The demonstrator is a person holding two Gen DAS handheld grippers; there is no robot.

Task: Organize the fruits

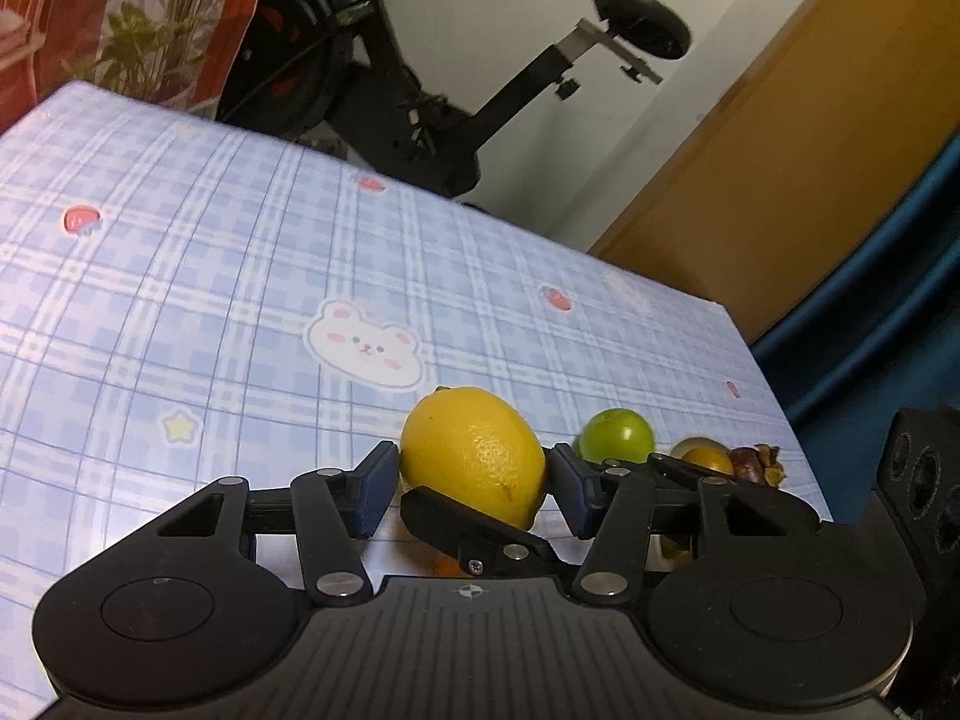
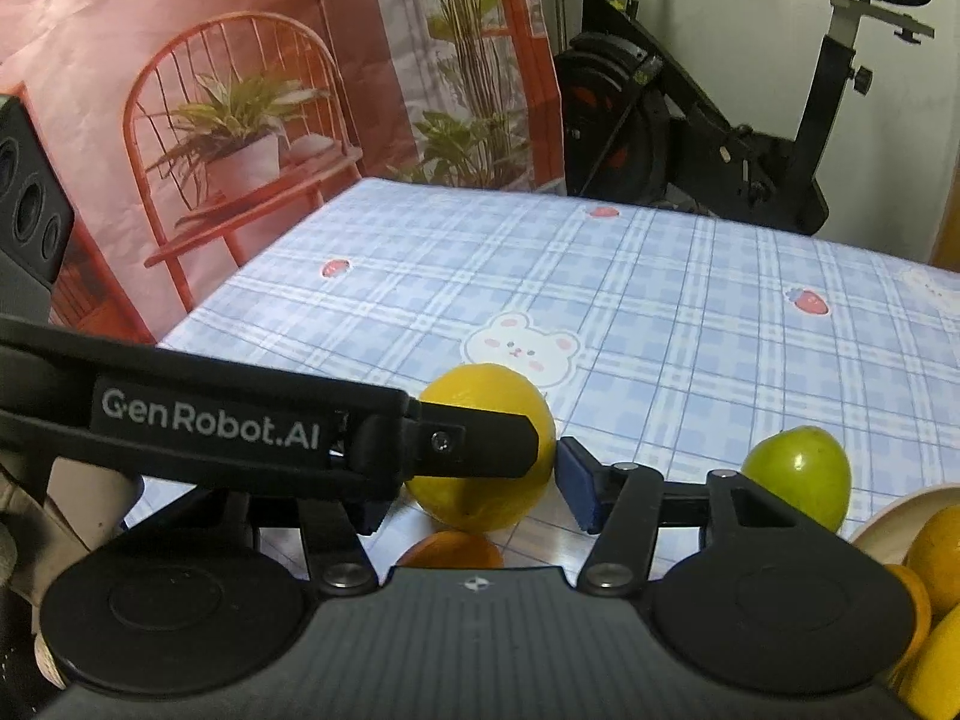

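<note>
On the checked bench (image 1: 180, 300), toward its right edge, found the lemon (image 1: 474, 450) clamped between the blue pads of the left hand-held gripper (image 1: 473, 483), parted only to the fruit's width. Read "GenRobot.AI" (image 2: 210, 420) in white along that gripper's finger. Saw the right hand-held gripper (image 2: 474, 504) flanking the same lemon, one pad touching, the other hidden; could not tell its grip. Noted broad bare cloth beyond and a green fruit (image 2: 798, 474) near on the right.

A glossy yellow oval lemon (image 1: 474, 453) is seen on the blue checked cloth. A round green fruit (image 1: 615, 435) lies near it, apart. Orange fruits (image 2: 939, 546) are held in a pale bowl (image 2: 882, 525).
</note>
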